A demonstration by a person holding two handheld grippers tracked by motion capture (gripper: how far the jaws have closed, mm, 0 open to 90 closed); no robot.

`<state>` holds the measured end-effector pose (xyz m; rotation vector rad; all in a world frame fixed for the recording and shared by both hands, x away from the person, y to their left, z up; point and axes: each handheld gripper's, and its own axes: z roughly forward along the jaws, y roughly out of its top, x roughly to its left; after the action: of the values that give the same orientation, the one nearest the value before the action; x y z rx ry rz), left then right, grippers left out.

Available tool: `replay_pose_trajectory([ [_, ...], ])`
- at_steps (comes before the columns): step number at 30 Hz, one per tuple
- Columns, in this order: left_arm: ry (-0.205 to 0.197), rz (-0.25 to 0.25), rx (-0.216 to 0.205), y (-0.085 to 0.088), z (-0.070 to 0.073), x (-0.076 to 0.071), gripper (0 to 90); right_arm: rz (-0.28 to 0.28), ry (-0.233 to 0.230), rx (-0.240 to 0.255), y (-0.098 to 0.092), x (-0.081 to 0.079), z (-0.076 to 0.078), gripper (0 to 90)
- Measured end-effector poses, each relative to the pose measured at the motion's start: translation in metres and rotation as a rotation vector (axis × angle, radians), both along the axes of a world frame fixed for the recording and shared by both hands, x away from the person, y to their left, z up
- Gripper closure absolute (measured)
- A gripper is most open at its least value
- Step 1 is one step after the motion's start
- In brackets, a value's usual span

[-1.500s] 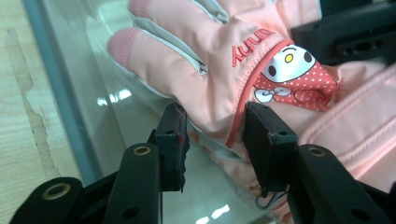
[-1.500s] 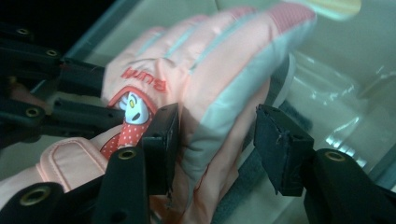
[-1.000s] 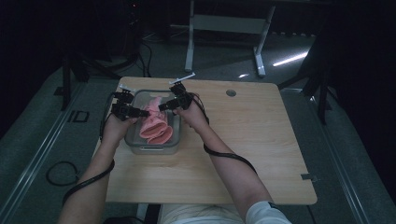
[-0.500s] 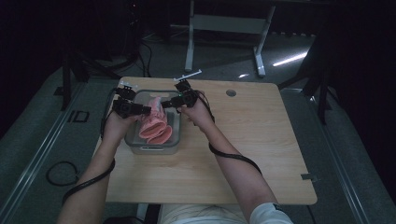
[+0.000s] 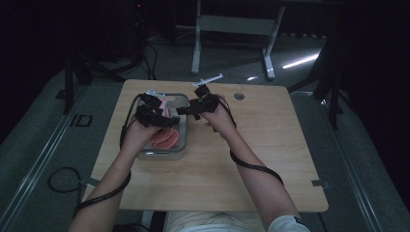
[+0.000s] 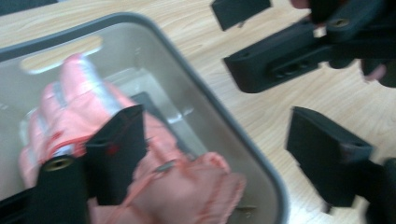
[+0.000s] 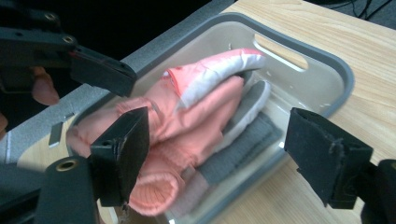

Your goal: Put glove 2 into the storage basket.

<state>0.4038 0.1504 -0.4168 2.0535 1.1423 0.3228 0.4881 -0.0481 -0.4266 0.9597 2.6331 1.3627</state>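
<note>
Both grippers released and withdrawn from the glove

The left gripper (image 5: pixel 162 120) and right gripper (image 5: pixel 183 110) have just opened their jaws and lifted apart; the pink padded fabric glove (image 5: pixel 167 137), earlier pinched between them, now lies free in the clear grey-rimmed plastic bin (image 5: pixel 162 153), nothing between either jaws.

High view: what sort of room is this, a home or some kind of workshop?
Probably a lab or recording studio, not a home: a lone wooden table on grey floor in a dark room, a bare metal stand behind it, and loose cables on the floor.
</note>
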Motion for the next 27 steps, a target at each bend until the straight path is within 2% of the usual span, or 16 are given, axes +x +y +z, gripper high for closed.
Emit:
replay_pose_trajectory([
  [1, -0.019, 0.012, 0.012, -0.004, 0.001, -0.002, 15.5, 0.001, -0.004, -0.001, -0.002, 0.000, 0.000, 21.5],
  [2, -0.019, 0.012, 0.012, -0.004, 0.001, -0.002, 14.4, 0.005, -0.009, -0.005, -0.005, -0.001, -0.001, 20.2],
  [3, -0.037, 0.014, 0.007, -0.009, 0.002, -0.005, 12.0, 0.009, -0.016, -0.019, -0.008, -0.001, -0.002, 20.0],
  [6, -0.053, -0.005, -0.017, -0.016, 0.003, -0.009, 3.1, 0.009, -0.017, -0.036, -0.017, -0.001, -0.004, 19.4],
  [8, -0.062, -0.024, -0.049, -0.021, 0.003, -0.012, 2.0, 0.002, -0.020, -0.034, -0.024, -0.001, -0.006, 19.1],
  [12, -0.077, -0.058, -0.073, -0.033, 0.003, -0.017, 1.9, 0.012, -0.034, -0.016, -0.034, -0.005, -0.010, 16.6],
  [16, -0.093, -0.107, -0.055, -0.048, 0.003, -0.024, 1.9, 0.042, -0.050, -0.043, -0.041, -0.010, -0.015, 15.9],
  [18, -0.092, -0.122, -0.064, -0.053, 0.002, -0.027, 1.9, 0.039, -0.047, -0.037, -0.045, -0.011, -0.017, 15.9],
  [21, -0.107, -0.144, -0.052, -0.062, 0.001, -0.035, 2.0, 0.032, -0.053, -0.036, -0.051, -0.014, -0.020, 15.9],
  [24, -0.103, -0.181, -0.065, -0.071, -0.002, -0.043, 2.0, 0.028, -0.056, -0.036, -0.058, -0.017, -0.024, 16.0],
  [27, -0.105, -0.210, -0.054, -0.080, -0.004, -0.049, 1.9, 0.031, -0.061, -0.043, -0.063, -0.019, -0.029, 15.9],
])
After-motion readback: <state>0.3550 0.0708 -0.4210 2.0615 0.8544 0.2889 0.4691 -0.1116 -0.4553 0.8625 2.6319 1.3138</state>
